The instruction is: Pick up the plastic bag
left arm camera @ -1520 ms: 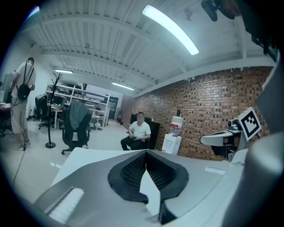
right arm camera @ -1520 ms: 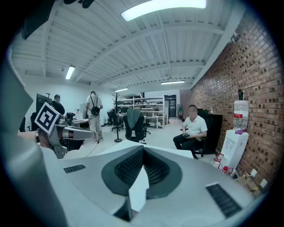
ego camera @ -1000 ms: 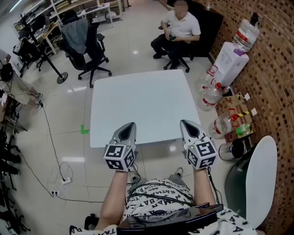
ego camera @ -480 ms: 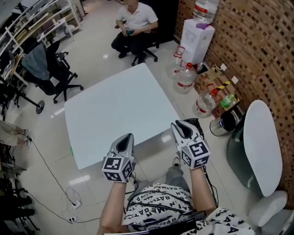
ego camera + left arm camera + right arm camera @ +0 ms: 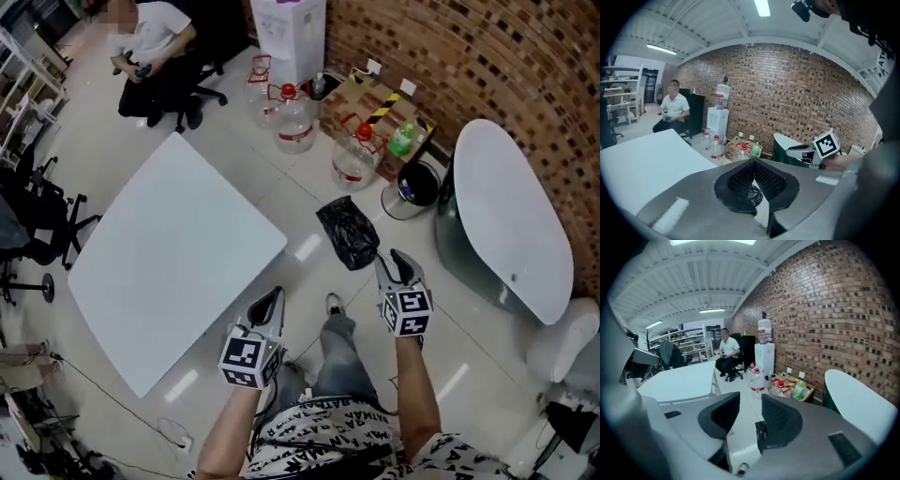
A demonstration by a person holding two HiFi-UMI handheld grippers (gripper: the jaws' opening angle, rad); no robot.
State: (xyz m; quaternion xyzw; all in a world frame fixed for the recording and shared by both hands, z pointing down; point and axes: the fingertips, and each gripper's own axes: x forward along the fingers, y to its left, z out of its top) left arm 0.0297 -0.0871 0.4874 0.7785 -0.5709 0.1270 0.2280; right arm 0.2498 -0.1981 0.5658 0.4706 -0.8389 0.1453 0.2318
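Idling — left gripper (image 5: 270, 302) clamped tight on nothing, spare beside the white table (image 5: 169, 262) | black plastic bag (image 5: 349, 232) crumpled on the floor, untouched | right gripper (image 5: 397, 264) just short of it, jaws opening, empty — readying the grasp.

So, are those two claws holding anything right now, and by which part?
Nothing is held. The left gripper is shut and empty; the right gripper is opening, nothing between its jaws. The black plastic bag lies on the floor.

Probably an office or lab: brick wall (image 5: 487, 66), water dispenser (image 5: 287, 33), swivel chairs (image 5: 39, 217), white table (image 5: 169, 253)
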